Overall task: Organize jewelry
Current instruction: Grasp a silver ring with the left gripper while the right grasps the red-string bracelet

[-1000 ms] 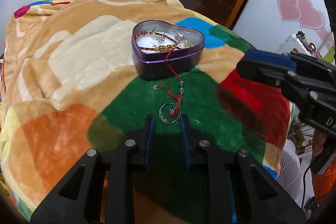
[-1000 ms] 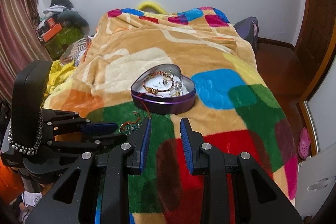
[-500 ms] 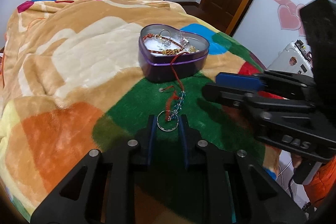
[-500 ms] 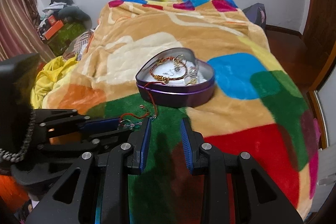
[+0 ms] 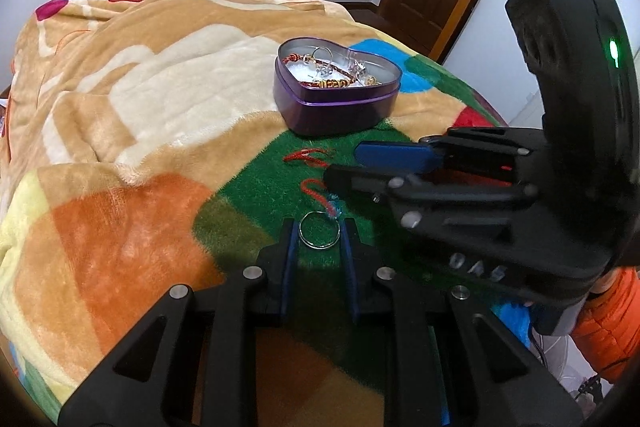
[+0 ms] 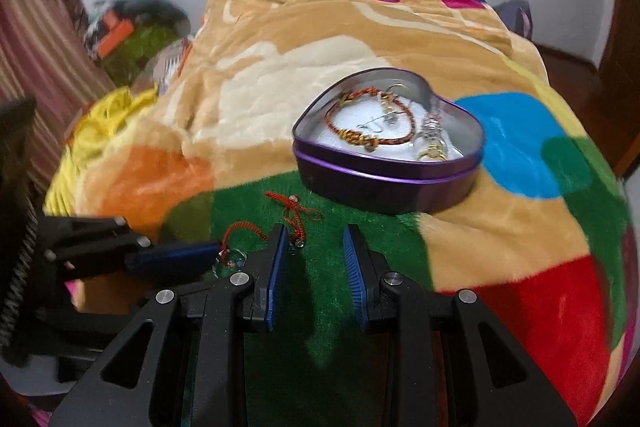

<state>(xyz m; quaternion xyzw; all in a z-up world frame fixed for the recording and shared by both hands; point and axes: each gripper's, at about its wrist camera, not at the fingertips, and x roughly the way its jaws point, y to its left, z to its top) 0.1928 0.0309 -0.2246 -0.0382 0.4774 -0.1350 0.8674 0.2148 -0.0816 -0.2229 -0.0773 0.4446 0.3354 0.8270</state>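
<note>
- Two grippers are seen over a patchwork blanket (image 5: 120, 115), both on the near side of the heart-shaped tin (image 5: 336, 99), which is the landmark used below
- A silver ring (image 5: 320, 235) tied to a red cord (image 5: 316, 193) lies on the green patch in front of the tin, well apart from it
- That ring is bracketed by the left gripper (image 5: 319, 233); its blue pads stand just beside the rim on either side, and whether they press on it cannot be told
- Nothing is held by the right gripper (image 6: 315, 255), whose jaws stand narrowly apart over bare green pile in front of the tin
- A beaded red bracelet (image 6: 370, 123) and some silver pieces are kept inside the tin
</note>
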